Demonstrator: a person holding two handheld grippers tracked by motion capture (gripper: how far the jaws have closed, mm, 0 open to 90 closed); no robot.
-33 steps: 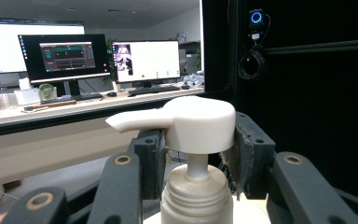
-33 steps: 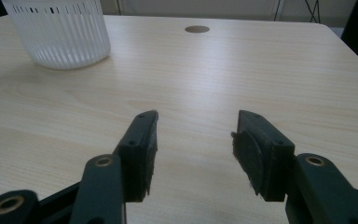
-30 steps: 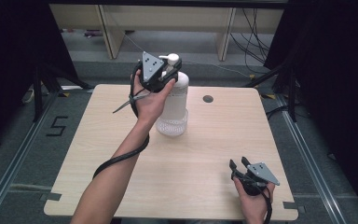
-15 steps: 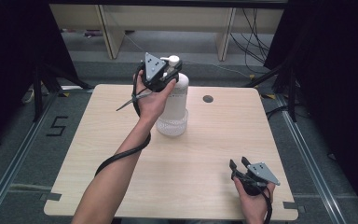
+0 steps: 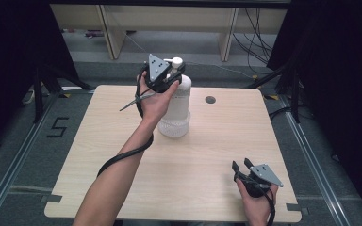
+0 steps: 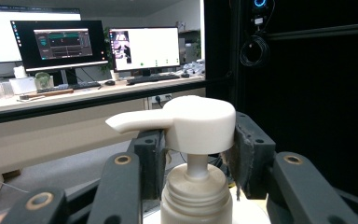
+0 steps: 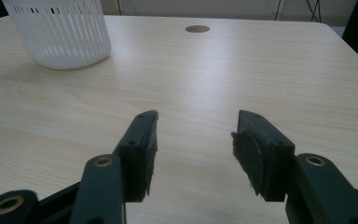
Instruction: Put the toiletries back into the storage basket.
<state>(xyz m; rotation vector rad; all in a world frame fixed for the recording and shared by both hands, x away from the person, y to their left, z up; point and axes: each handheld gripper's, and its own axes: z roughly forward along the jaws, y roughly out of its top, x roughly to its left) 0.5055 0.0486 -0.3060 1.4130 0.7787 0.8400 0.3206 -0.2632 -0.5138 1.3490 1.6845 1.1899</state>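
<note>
White pump head (image 6: 193,125) sits clamped in the left tool (image 6: 198,149); next, press straight down. Right tool (image 7: 193,154) rests open, empty, on the counter (image 5: 122,155).

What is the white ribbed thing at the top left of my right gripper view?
Observer: It is the base of a tall pump bottle, upright on the table.
Operator: Where is the left gripper?
Observer: The left gripper is up at the bottle's pump head, with the head between its fingers.
Operator: Do the fingers touch it?
Observer: Yes. In the left gripper view both appear to press on the head's sides.
</note>
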